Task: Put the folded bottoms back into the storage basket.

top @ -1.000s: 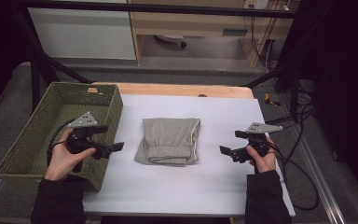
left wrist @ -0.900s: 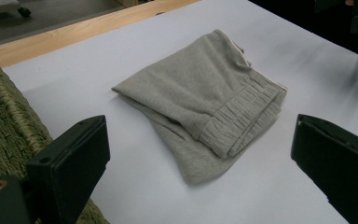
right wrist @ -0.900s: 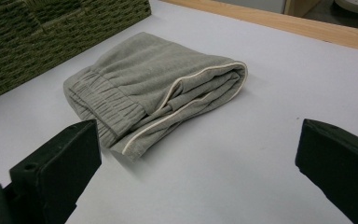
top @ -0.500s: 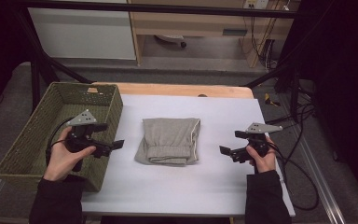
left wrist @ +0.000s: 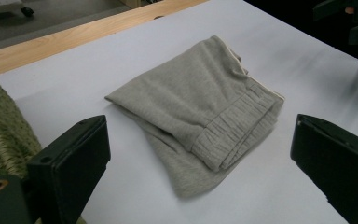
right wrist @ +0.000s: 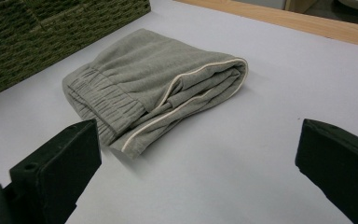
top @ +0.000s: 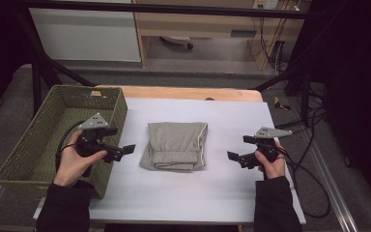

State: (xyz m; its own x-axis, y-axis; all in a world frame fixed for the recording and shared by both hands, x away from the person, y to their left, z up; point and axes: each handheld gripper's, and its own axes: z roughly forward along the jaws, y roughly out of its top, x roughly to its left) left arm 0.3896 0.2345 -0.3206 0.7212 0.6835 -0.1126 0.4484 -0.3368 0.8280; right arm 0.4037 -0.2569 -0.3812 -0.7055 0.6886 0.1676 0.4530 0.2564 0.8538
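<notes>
A folded grey garment [top: 175, 145] with an elastic waistband and pale piping lies in the middle of the white table [top: 183, 198]. My left gripper [top: 124, 151] hovers open just left of it, over the basket's near corner. The garment [left wrist: 200, 116] lies ahead between its wide-apart jaws. My right gripper [top: 234, 157] is open to the right of the garment [right wrist: 154, 84], a short gap away. Nothing is held by either gripper.
A green woven basket [top: 34, 140] stands at the table's left edge, also seen as a wall [right wrist: 37, 32] beyond the garment. A wooden strip [top: 183, 93] runs along the table's far edge. Cables [top: 314, 159] trail off the right side.
My left gripper has drifted slightly toward the basket side; the right gripper and the garment have stayed where they were.
</notes>
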